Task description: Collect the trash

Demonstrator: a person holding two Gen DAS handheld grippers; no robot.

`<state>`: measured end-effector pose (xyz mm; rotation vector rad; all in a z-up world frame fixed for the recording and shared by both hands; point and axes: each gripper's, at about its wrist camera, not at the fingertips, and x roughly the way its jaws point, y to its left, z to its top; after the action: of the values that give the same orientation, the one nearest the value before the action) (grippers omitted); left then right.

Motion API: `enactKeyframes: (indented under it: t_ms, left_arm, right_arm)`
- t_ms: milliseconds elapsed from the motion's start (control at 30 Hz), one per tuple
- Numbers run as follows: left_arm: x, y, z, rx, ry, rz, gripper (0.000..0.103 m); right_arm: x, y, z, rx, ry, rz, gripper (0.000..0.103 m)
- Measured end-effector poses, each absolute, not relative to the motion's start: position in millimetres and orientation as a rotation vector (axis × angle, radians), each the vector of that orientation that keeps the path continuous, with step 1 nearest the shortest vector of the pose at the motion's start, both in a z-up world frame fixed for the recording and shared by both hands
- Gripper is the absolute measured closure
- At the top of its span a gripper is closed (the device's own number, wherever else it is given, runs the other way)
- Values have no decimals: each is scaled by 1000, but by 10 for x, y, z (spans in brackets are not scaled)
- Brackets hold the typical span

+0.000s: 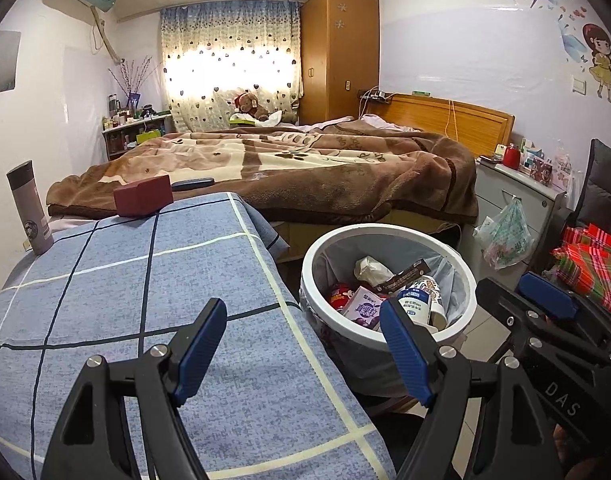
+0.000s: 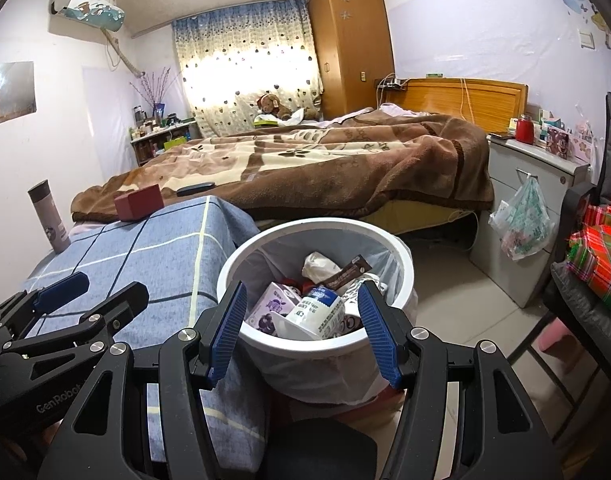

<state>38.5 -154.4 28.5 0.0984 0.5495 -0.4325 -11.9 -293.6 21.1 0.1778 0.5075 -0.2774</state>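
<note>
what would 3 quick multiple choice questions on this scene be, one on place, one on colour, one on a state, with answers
1. Where does the dark red box sit?
A. on the blue checked cloth
B. inside the bin
C. on the floor

2. What colour is the trash bin rim?
A. green
B. white
C. black

3. How is the right gripper?
A. shut on a cup
B. shut on nothing
C. open and empty

Answers:
1 A: it rests at the far end of the blue checked cloth.
2 B: the round rim is white.
3 C: its blue pads stand wide apart over the bin, gripping nothing.
</note>
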Motion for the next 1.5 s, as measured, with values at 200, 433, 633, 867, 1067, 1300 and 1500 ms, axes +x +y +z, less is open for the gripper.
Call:
enactKeyframes:
  t_ms: [200, 433, 633, 867, 1067, 1300, 1500]
  left_arm:
    - [397, -1545, 286, 99, 547, -432, 23]
    - [399, -1547, 294, 100, 550, -427, 23]
    - [397, -1534, 296, 98, 552, -429, 23]
    - [397, -1534, 291, 97, 553, -428, 23]
    - [396, -1533, 290, 98, 551, -429, 23]
    - [392, -1530, 296, 97, 551, -430, 23]
    - [396, -1534, 291, 97, 553, -430, 23]
  right_arm:
    - [-105, -2933, 229, 181, 507, -277, 44]
    - [-103, -2933, 230, 182, 507, -279, 44]
    - [-106, -2935, 231, 184, 505, -281, 44]
    - [-103, -2936, 230, 185, 508, -281, 44]
    - [-101, -2931, 238, 185, 503, -278, 44]
    - [-103, -2932, 238, 187, 504, -278, 44]
    - [-100, -2924, 240, 186, 507, -279, 44]
